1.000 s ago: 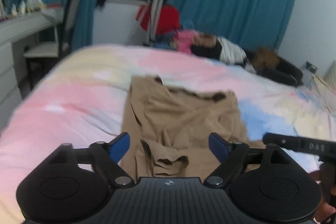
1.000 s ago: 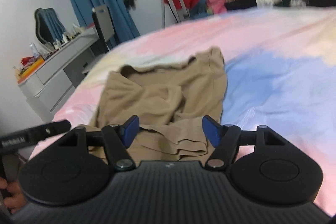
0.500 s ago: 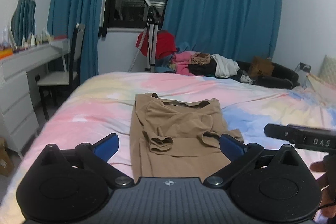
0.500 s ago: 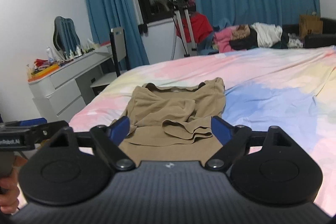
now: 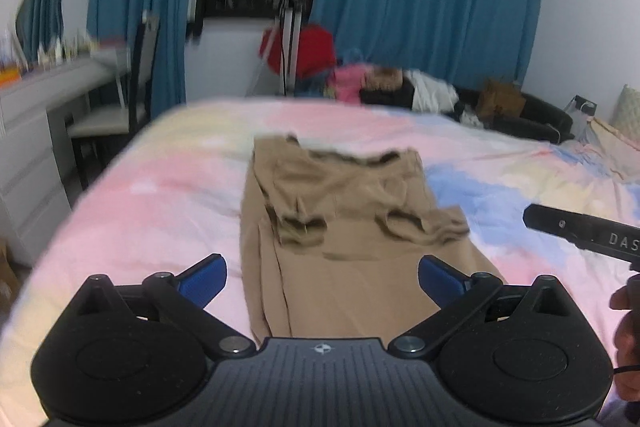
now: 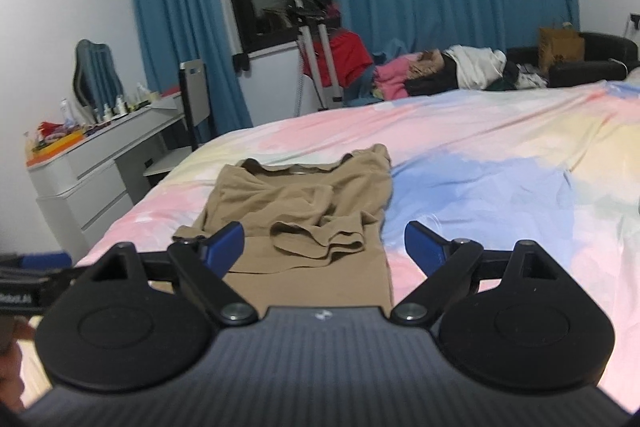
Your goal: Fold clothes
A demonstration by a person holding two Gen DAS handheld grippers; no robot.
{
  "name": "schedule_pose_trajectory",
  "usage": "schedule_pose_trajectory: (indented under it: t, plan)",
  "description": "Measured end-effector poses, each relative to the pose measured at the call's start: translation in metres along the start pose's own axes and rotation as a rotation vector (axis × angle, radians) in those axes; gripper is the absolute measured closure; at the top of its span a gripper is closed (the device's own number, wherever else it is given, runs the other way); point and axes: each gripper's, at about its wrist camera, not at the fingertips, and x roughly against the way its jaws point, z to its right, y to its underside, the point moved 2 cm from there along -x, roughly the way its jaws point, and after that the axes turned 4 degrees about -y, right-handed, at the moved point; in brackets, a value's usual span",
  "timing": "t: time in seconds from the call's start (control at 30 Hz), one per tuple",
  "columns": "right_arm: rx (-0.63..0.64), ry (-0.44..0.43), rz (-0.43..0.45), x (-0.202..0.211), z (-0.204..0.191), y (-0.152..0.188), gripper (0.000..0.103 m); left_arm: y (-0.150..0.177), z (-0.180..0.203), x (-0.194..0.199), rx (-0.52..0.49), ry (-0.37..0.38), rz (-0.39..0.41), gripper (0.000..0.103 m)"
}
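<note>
A tan shirt (image 5: 344, 227) lies flat on the pastel bedspread (image 5: 152, 211), both sleeves folded in over its chest. It also shows in the right wrist view (image 6: 304, 211). My left gripper (image 5: 322, 279) is open and empty, held above the shirt's near hem. My right gripper (image 6: 324, 247) is open and empty, also over the near part of the shirt. The right gripper's body (image 5: 588, 235) shows at the right edge of the left wrist view.
The bed (image 6: 500, 163) stretches away to the right. A white dresser (image 6: 92, 179) and a chair (image 6: 192, 107) stand to the left. A tripod (image 6: 316, 55) and a pile of clothes (image 6: 440, 71) lie beyond the bed by the blue curtains.
Both grippers have pulled back from the shirt and risen, then tilted slightly down again. Their jaws have opened wider. The shirt has not moved.
</note>
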Motion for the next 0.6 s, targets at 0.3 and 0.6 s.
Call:
schedule_pose_trajectory:
  t: [0.3,0.6]
  plan:
    - [-0.017,0.031,-0.064,-0.011,0.0,0.01,0.015,0.025,-0.037,-0.047,0.386,0.22,-0.36,0.001]
    - [-0.276,-0.111,-0.151,-0.023,0.017,0.016,0.015,0.06,-0.065,-0.093,0.671,0.272,-0.511,0.012]
